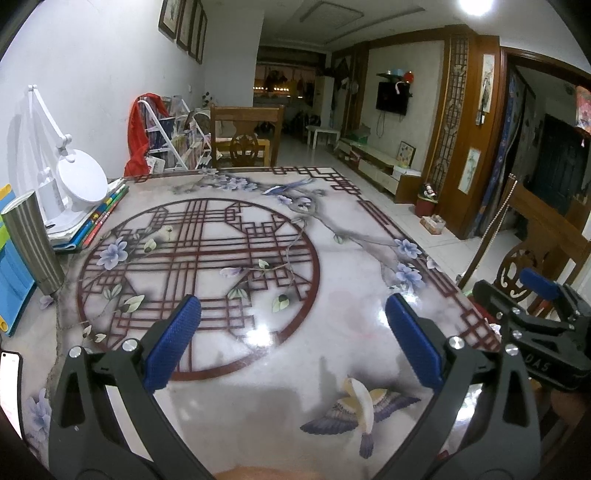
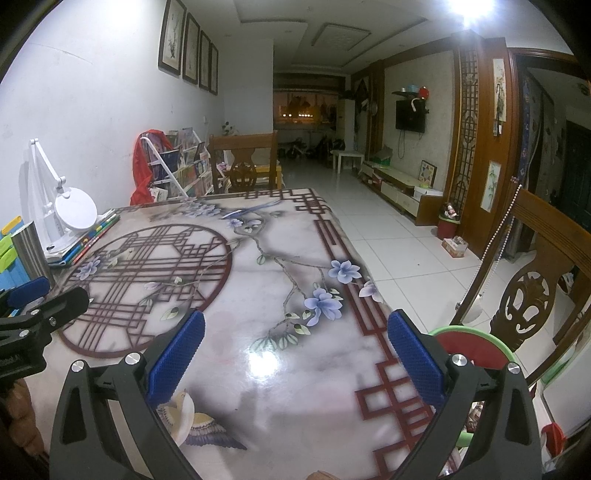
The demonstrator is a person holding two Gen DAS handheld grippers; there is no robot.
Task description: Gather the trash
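Glossy table (image 1: 295, 332), red-and-green bin (image 2: 472, 343) beside.

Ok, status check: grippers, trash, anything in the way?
Left gripper and right gripper open, empty, over table. No trash visible. Lamp, books far left.

We saw a bright ceiling light (image 2: 471, 7) throw glare on the glossy bench (image 2: 264, 363); fisheye edges bent and darkened, and the far room was dim.
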